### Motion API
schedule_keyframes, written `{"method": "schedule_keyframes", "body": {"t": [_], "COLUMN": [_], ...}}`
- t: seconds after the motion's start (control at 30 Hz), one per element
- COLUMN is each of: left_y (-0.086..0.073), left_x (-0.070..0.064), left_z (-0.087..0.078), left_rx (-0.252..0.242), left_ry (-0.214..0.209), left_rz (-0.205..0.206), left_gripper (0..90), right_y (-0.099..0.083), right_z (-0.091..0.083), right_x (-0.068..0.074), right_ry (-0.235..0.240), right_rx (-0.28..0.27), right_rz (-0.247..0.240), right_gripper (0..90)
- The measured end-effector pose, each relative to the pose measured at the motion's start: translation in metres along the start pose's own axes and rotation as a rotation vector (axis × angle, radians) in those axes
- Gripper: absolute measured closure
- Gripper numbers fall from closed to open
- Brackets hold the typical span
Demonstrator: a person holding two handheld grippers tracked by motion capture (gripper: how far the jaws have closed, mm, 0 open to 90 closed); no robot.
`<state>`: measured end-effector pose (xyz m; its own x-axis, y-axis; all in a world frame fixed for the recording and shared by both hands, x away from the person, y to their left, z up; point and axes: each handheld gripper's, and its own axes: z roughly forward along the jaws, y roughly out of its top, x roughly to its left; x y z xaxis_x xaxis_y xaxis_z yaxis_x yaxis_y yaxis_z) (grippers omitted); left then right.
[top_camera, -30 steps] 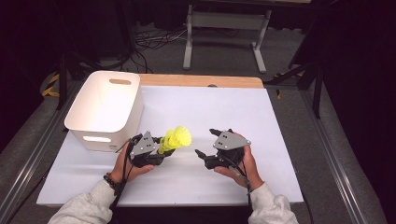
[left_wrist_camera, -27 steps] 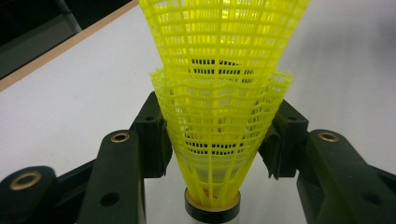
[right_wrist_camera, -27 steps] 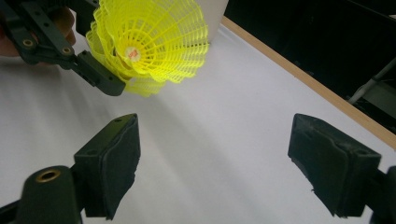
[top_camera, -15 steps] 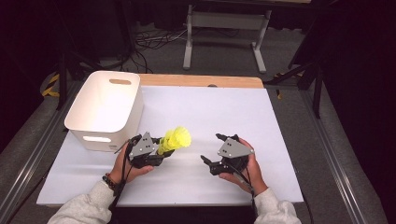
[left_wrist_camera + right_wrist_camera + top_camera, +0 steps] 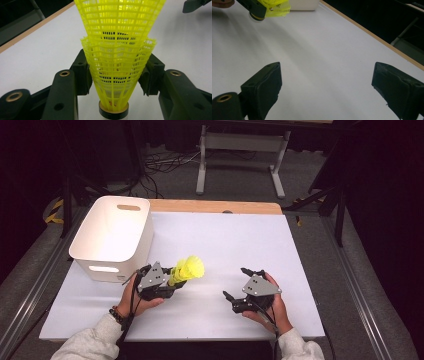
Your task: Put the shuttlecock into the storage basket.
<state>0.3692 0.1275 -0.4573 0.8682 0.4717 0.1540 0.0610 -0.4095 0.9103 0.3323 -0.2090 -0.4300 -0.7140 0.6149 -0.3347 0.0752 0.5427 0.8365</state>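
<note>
yellow shuttlecocks [image 5: 117,62], two nested mesh skirts, are clamped in the left gripper [image 5: 172,281], both pads pressing the skirt sides, cork base toward the camera. held over the white table [image 5: 225,245], near its front edge, at 4 o'clock from the white bin [image 5: 112,237]. right gripper [image 5: 240,285] at 3 o'clock of the left one, jaws wide apart, nothing between them.

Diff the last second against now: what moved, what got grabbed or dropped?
The right claw slid back toward the person and a little to the right, away from the left claw; it is open and empty. Nothing was taken hold of or let go. The left claw stays shut on the nested yellow shuttlecocks at the same spot, and the white bin has not shifted.
</note>
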Motion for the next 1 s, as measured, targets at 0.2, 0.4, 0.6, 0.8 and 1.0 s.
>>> {"method": "schedule_keyframes", "body": {"t": [0.2, 0.4, 0.6, 0.8, 1.0], "left_y": [0.0, 0.001, 0.001, 0.002, 0.003], "left_x": [0.0, 0.001, 0.0, -0.001, 0.0], "left_z": [-0.001, -0.002, -0.004, -0.009, -0.012], "left_rx": [-0.001, -0.005, -0.017, -0.027, -0.038], "left_ry": [0.004, 0.008, 0.014, 0.021, 0.03], "left_rz": [0.004, 0.004, -0.007, -0.001, 0.0], "left_gripper": [51.6, 51.7, 52.2, 52.2, 52.2], "right_y": [-0.011, -0.018, -0.019, -0.019, -0.02], "right_z": [-0.007, -0.009, -0.007, -0.007, -0.006], "right_x": [-0.002, -0.004, -0.005, -0.004, -0.005], "right_ry": [-0.017, -0.026, -0.034, -0.029, -0.035], "right_rx": [-0.011, -0.013, -0.011, -0.017, -0.022], "right_rz": [0.014, 0.028, 0.038, 0.04, 0.049], "right_gripper": [10.5, 10.5, 10.6, 10.5, 10.4]}}
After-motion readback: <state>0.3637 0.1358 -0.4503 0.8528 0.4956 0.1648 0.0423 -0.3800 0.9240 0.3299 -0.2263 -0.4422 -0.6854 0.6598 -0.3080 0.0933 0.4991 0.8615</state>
